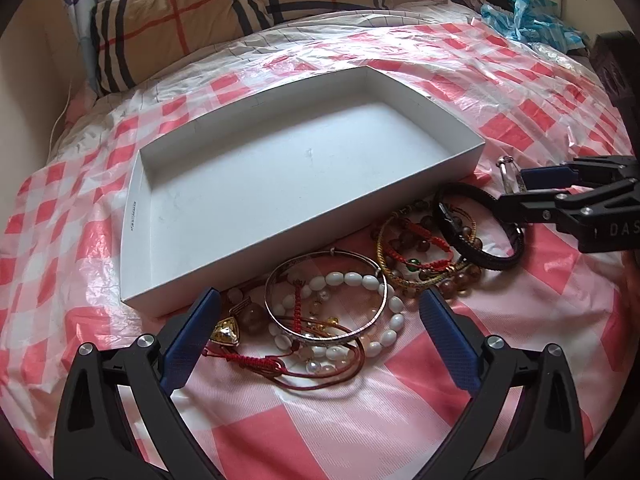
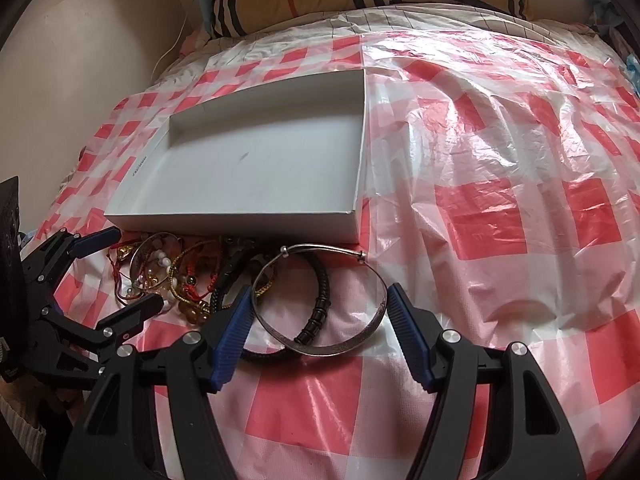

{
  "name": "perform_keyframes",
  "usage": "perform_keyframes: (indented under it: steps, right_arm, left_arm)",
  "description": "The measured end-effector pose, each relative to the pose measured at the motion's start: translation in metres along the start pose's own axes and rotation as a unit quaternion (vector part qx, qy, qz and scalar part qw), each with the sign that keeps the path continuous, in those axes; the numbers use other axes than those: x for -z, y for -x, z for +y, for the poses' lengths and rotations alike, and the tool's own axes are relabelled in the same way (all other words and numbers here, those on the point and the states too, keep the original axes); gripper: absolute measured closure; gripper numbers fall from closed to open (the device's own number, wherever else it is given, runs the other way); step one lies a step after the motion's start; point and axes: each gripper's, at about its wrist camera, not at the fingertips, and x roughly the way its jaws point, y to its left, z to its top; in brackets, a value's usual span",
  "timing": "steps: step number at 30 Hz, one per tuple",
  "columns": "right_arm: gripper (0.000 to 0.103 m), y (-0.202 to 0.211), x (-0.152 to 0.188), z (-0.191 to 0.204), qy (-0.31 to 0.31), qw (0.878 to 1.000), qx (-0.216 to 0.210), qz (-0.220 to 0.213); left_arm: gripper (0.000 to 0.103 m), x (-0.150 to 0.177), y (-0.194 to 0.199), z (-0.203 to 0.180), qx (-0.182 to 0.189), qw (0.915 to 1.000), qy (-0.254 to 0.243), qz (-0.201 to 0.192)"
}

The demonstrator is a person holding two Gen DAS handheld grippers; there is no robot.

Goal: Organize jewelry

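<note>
Tangling as the chief risk: bracelets (image 1: 424, 256) heaped together just in front of the white box (image 1: 460, 162), cords and beads overlapping, so lifting one piece likely to drag a neighbour along and spill it on the checked plastic sheet (image 1: 400, 400). Slipping as another: silver bangle (image 2: 320, 300) thin, hard and smooth, likely to squirt out from between blue pads if pinched off-centre. Snagging too, with the black braided bracelet (image 2: 320, 296) threaded across and partly under that bangle, apparently touching it. Soft crinkled sheet under everything, so pressing down might bunch it and shift the pile.

Left gripper (image 1: 320, 312) low over the near end of the pile, jaws spread wide, nothing between them; a second silver bangle (image 1: 326, 300) and a white bead bracelet (image 1: 360, 312) lying in the gap ahead, not gripped. Right gripper (image 2: 318, 304) also low and level, pointing toward the box, jaws released and straddling the silver bangle, the fingertips just beside its rim on either side; contact not clear. From the left view, right gripper coming in from the side near the black bracelet.

Box empty, resting flat on the sheet; all jewelry outside it, against its near wall.
</note>
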Motion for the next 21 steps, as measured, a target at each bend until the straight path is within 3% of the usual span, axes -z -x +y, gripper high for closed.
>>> perform_keyframes:
  steps: [3, 9, 21]
  right_arm:
    - [0.038, -0.001, 0.000, 0.000, 0.000, 1.000, 0.000, 0.002]
    - [0.038, -0.002, -0.001, 0.000, 0.000, 1.000, 0.000, 0.002]
    - [0.037, -0.001, -0.001, -0.002, -0.003, 1.000, -0.005, 0.000]
  left_arm:
    - [0.011, -0.001, -0.005, 0.006, 0.012, 0.9998, 0.016, 0.003]
    - [0.038, 0.001, -0.009, 0.008, 0.032, 0.9992, 0.022, 0.011]
    - [0.039, 0.008, 0.017, 0.012, 0.045, 0.9980, 0.041, -0.016]
